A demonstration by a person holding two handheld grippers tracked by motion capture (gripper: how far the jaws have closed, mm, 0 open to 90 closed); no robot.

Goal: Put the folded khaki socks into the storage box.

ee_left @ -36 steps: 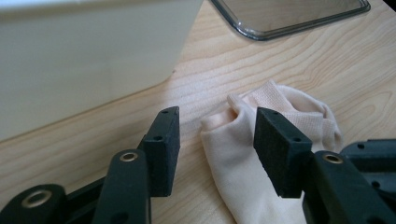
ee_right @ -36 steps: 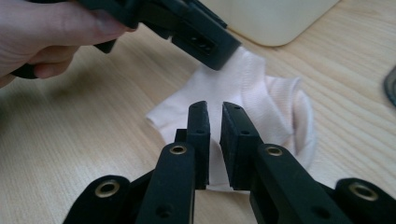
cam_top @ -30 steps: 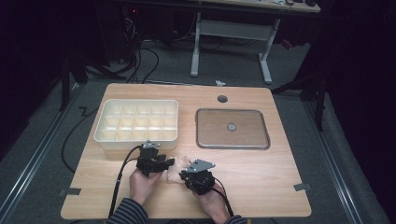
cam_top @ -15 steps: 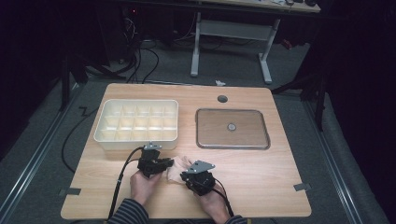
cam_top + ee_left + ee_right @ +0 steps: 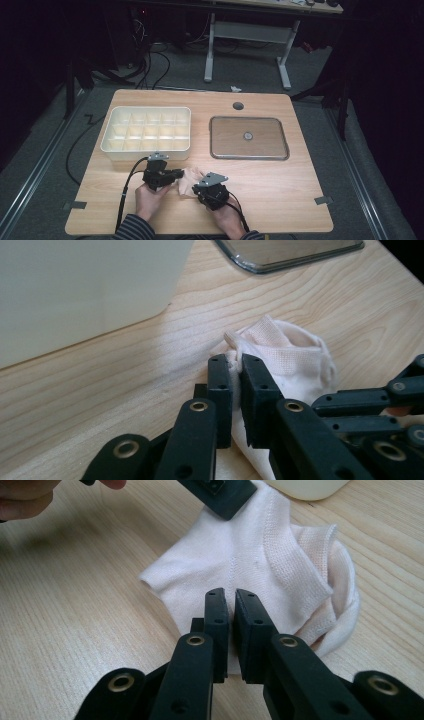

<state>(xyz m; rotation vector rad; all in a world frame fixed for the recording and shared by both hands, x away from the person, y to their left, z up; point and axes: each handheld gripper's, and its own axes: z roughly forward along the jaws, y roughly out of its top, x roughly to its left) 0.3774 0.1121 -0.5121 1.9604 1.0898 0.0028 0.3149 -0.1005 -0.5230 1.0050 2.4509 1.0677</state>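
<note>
A pale pink sock lies crumpled on the wooden table near the front edge, between the two hands. My left gripper reaches it from the left. In the left gripper view its jaws are shut on a bunched fold of the sock. My right gripper comes in from the right. In the right gripper view its jaws are closed on the near edge of the sock, with fabric showing in the narrow gap. The sock's ribbed cuff lies folded to the right.
A white compartment tray stands just beyond the left gripper, its wall close by. A shallow metal tray with a small round piece lies at the right. A cable hole sits near the table's far edge.
</note>
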